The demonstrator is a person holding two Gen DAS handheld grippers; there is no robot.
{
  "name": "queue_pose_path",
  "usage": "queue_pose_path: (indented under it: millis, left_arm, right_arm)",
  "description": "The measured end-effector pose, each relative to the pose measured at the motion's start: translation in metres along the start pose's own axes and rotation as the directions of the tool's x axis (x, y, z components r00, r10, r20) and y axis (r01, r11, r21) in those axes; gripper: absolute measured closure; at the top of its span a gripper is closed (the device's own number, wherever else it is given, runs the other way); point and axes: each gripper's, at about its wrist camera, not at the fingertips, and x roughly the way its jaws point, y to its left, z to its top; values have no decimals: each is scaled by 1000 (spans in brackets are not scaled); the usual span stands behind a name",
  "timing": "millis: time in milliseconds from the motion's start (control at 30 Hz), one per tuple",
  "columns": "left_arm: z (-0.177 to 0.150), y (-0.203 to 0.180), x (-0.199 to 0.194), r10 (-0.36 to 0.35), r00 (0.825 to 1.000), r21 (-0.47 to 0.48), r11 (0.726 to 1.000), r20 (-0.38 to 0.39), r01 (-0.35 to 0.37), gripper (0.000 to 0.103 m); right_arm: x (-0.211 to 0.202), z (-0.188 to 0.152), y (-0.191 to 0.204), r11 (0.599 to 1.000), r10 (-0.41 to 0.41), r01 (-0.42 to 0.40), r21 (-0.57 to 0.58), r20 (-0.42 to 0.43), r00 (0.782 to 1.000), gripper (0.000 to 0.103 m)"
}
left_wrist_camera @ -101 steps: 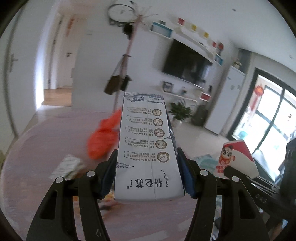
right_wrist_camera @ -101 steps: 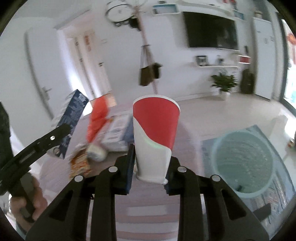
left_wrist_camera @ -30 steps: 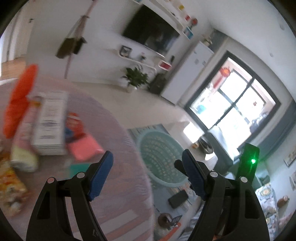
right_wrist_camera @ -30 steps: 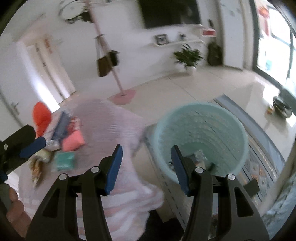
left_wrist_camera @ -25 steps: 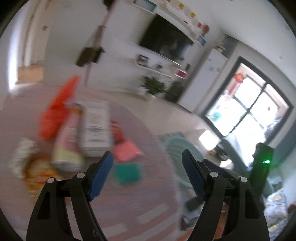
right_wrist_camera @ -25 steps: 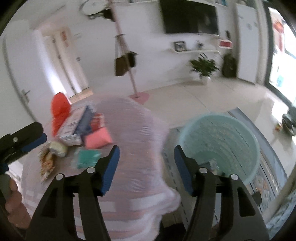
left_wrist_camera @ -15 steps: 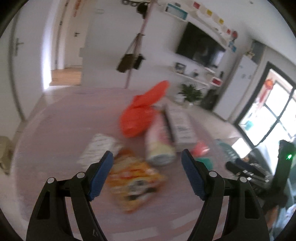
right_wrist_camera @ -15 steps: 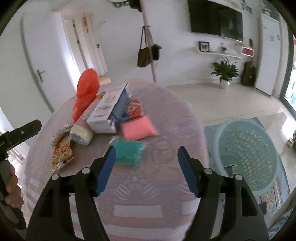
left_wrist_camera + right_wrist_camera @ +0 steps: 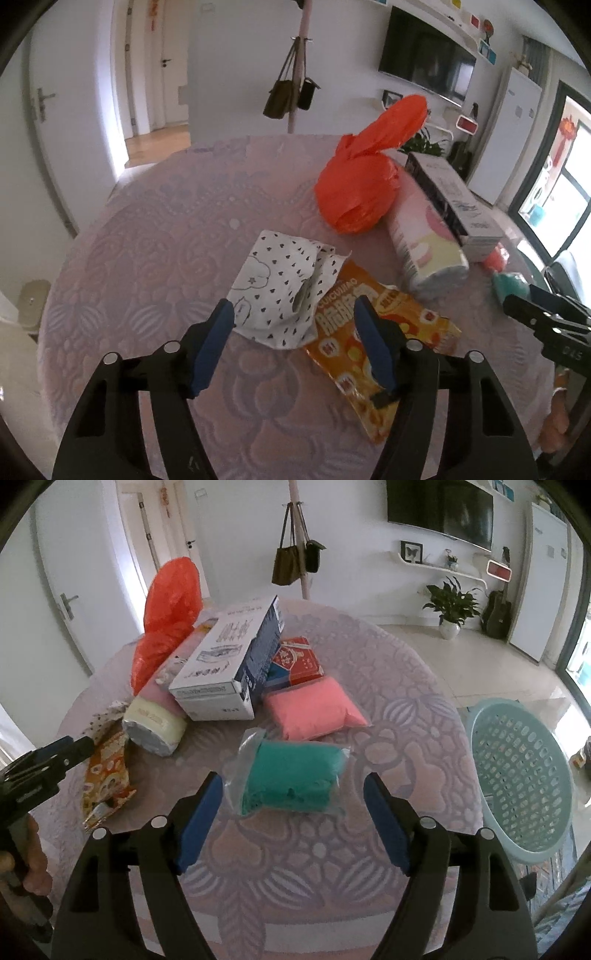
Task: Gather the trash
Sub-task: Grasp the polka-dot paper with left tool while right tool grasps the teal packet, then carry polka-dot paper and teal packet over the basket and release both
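My left gripper (image 9: 293, 341) is open and empty, just above a white heart-print wrapper (image 9: 284, 286) and an orange snack bag (image 9: 376, 332) on the round table (image 9: 155, 258). My right gripper (image 9: 293, 819) is open and empty, straddling a teal packet (image 9: 293, 775). Behind it lie a pink packet (image 9: 314, 707), a red-and-blue pack (image 9: 295, 661), a white-and-blue carton (image 9: 229, 664), a pink-and-yellow roll (image 9: 155, 720) and an orange plastic bag (image 9: 166, 616). The light blue basket (image 9: 517, 775) stands on the floor at the right.
A coat stand with hanging bags (image 9: 299, 561) stands behind the table. A potted plant (image 9: 450, 609) and a wall TV (image 9: 439, 509) are at the far wall. The left gripper shows at the left edge of the right wrist view (image 9: 40, 771).
The carton and the red paper cup held 3.4 s ago are gone from both grippers. Both grippers have swung from the basket back over the table and come down close to the trash.
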Motion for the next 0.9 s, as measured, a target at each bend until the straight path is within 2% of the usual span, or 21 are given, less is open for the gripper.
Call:
queue_pose_path:
  millis: [67,200,333,367,433,467,533,633,767,900]
  left_arm:
    - [2,5,8,-12,1000,-15,1000,-17,11,50]
    - [6,11,9,-25,1000,-41,999,-14,24,57]
    - [3,12,9,-24,1000,-41,999,-9,23,78]
    - [4,13,8,-23,1000,-41,999,-6,23,85]
    - [0,6,5,-28,1000,-44,999,1,28,91]
    - [1,7,4,-23,1000,-46,999,8,24,94]
    - [-4,6,-1,-19,1000,-48,999,23,20,97]
    - [-7,8,-8,-32,999,-63,997,41,35,99]
    - [-4,7,-28,-51,995,-90,994,81,58,99]
    - [-1,-5,-48,-73,989,-75,994,132,83,99]
  right_arm:
    - [0,1,-1,1000,-12,12,0,13,1000,28]
    - [7,3,-3,1000,-3,3,11,-7,1000,28]
    - [10,4,-8,1000,13,-12,24,-19,1000,29]
    - [10,4,-8,1000,13,-12,26,-19,1000,31]
    - [11,4,-11,999,30,-29,34,-22,999,43]
    - [12,4,-13,999,38,-37,39,-24,999,45]
    - [10,4,-17,998,47,-47,52,-13,999,53]
    - [9,3,-21,995,79,-78,65,-11,997,56]
    - [6,2,-26,991,106,-105,85,-4,994,59]
    - [-1,1,-23,992,90,-92,82,27,996,61]
